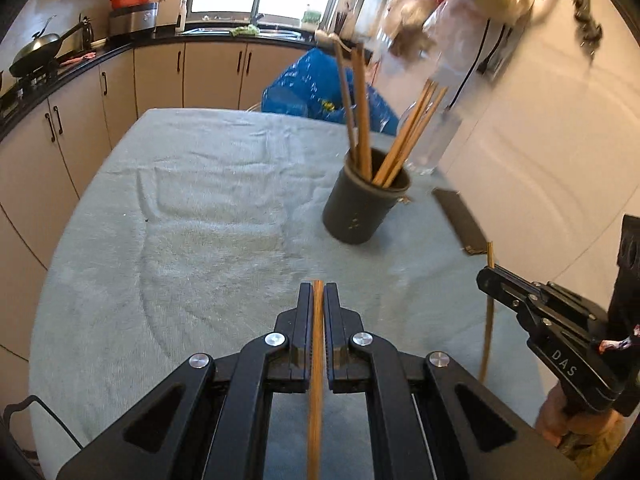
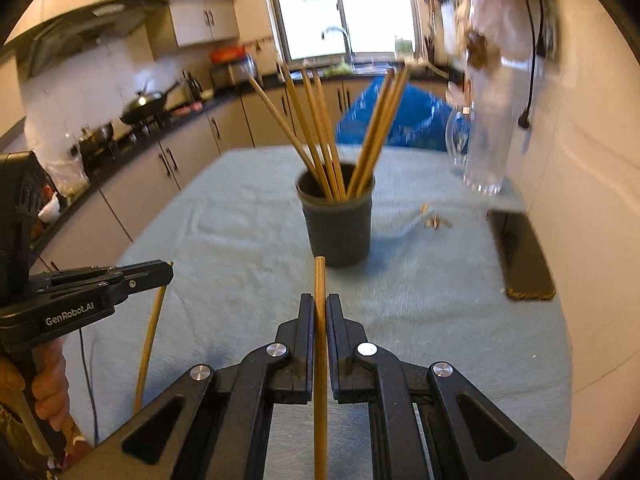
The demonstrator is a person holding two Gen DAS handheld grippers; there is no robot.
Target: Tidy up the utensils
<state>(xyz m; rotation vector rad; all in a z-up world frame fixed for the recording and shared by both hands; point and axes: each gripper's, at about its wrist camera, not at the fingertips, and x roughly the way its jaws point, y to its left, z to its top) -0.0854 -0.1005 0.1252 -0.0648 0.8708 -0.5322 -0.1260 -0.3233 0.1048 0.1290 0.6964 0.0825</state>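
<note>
In a home kitchen, two hand-held grippers hang above a worktop (image 1: 192, 208) draped in a pale green cloth, each clamped on a single wooden chopstick. The left gripper (image 1: 318, 300) has its jaws closed tight on the left chopstick (image 1: 316, 360), which runs lengthwise between the pads, its tip showing just past them. The right gripper (image 2: 320, 312) grips the right chopstick (image 2: 320, 340) in the same way, the stick's blunt end standing clear of the jaws. Ahead of both, upright on the cloth, stands a dark utensil cup (image 2: 338, 224) that already holds a fan of chopsticks (image 2: 320, 132) leaning against its rim in two bunches. To the cup's right, near the wall, a dark phone (image 2: 520, 256) lies flat, with a clear glass bottle (image 2: 486, 152) standing behind it. A blue bag (image 1: 312, 84) sits past the far edge of the worktop, and a wok (image 1: 36, 50) rests on the stove along the left-hand counter.
</note>
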